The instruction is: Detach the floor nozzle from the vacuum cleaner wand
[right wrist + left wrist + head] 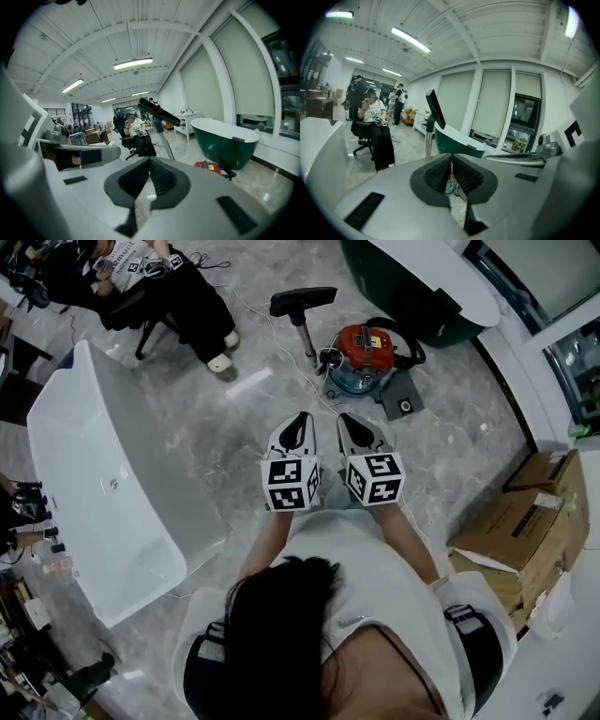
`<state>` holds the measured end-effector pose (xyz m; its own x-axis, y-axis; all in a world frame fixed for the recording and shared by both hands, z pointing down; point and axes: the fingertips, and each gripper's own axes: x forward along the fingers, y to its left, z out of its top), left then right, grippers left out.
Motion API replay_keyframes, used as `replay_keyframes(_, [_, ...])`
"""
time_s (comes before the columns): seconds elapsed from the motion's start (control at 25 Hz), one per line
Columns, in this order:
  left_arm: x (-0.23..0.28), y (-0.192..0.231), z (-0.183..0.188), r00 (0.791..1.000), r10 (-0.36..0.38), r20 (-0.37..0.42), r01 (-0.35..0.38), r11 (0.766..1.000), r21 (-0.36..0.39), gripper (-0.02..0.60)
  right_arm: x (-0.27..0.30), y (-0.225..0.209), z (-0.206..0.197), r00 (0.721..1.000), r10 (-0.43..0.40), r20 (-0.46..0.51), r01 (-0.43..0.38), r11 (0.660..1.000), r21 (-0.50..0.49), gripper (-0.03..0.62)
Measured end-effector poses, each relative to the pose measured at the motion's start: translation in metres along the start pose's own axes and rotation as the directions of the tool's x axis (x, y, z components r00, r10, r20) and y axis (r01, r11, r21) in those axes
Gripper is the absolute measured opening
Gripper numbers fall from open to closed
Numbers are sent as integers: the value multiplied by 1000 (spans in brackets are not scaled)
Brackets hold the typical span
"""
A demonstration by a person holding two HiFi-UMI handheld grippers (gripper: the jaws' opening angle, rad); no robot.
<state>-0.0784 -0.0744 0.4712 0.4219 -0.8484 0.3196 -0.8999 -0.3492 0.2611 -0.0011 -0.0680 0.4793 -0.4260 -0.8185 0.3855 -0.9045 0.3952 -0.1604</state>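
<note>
A red canister vacuum cleaner (367,354) stands on the grey floor ahead of me. Its metal wand (305,341) rises upright from it, with the black floor nozzle (302,300) on its top end. The nozzle (435,108) and wand (428,140) also show in the left gripper view, and the nozzle (158,111) in the right gripper view. My left gripper (298,430) and right gripper (353,430) are held side by side, short of the vacuum. Both are shut with nothing between the jaws.
A white bathtub (94,474) lies at my left, a dark green bathtub (422,287) at the back right. Cardboard boxes (525,521) stand at the right. A seated person (178,287) is beyond the wand. A cable runs across the floor near the vacuum.
</note>
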Motion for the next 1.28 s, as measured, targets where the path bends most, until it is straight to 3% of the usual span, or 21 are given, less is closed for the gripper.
replay_keyframes(0.44, [7,1,0,1000,1,-5,-1,1000,-13,14,5,-4,-1,1000,5,-11,-5,1000,-28,15])
replay_keyframes(0.6, [12,4,0,1000,20,-9,-20,1000,-21,14,11,-5,2,1000,25,-4,-25,999,-38,15])
replay_keyframes(0.8, [19,7,2,999,37,-12,-37,999,-23,14,18,0,13,993,113,41,-112,993,-27,15])
replay_keyframes(1.28, [48,11,10,996,93,-14,-93,995,-40,14,46,-26,27,989,144,26,-142,989,-42,15])
